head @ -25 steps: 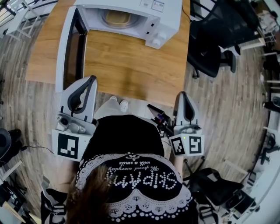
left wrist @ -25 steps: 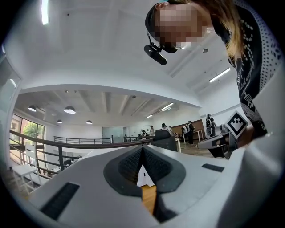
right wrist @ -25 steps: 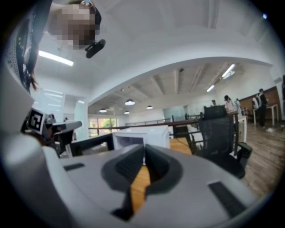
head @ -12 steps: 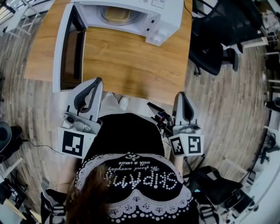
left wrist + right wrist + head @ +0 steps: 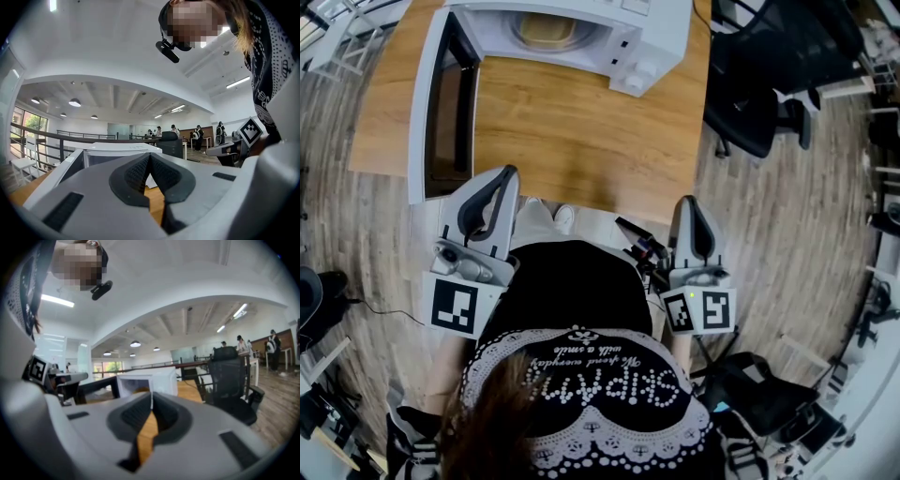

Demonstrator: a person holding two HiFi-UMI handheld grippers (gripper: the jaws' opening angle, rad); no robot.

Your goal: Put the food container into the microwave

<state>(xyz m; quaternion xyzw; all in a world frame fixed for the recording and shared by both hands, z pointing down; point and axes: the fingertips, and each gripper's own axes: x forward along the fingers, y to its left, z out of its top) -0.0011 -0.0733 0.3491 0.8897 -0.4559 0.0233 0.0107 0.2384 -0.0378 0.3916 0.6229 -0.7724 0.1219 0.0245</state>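
Head view puts the wooden table [image 5: 572, 141] just ahead of our left gripper [image 5: 506, 172] and right gripper [image 5: 689, 201], with the white microwave [image 5: 661, 42] at its far edge and the door [image 5: 427, 112] swung open toward our left gripper. We see the tan food container [image 5: 546, 33] sitting inside the microwave's cavity, well ahead of both tools. Each gripper has its jaws pressed together on nothing.

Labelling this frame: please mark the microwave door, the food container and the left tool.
microwave door [image 5: 447, 114]: head view, its dark window pane.
food container [image 5: 548, 33]: head view, its tan top.
left tool [image 5: 507, 173]: head view, its shut jaw tips.
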